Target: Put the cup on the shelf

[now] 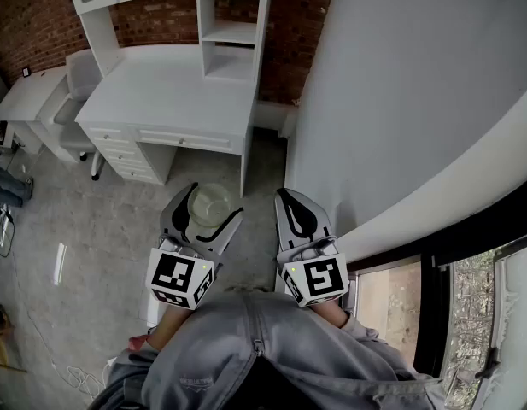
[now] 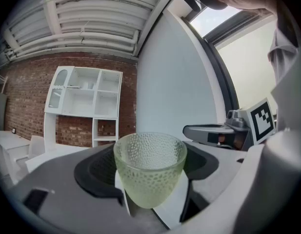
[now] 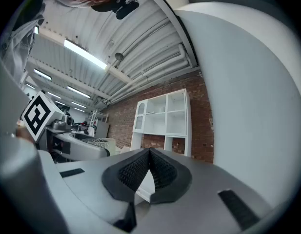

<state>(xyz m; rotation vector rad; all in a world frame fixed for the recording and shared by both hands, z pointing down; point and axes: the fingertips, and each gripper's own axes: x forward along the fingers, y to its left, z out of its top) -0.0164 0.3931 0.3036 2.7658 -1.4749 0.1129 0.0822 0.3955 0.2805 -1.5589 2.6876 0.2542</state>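
Pale-green dimpled glass: the cup (image 2: 149, 169) stands upright, clamped between the widely spread jaws of the left gripper (image 1: 205, 214). The right gripper (image 3: 149, 168) beside it is closed and empty. The white shelf (image 1: 231, 32) stands well ahead, above a desk (image 1: 165, 92).

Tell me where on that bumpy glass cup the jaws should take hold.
Around its side wall, below the rim, coming in level from the side, as the left gripper holds the cup. It stands upright and narrows toward the base, so the jaws seat under the wider top; the dimpled surface likely resists slipping.
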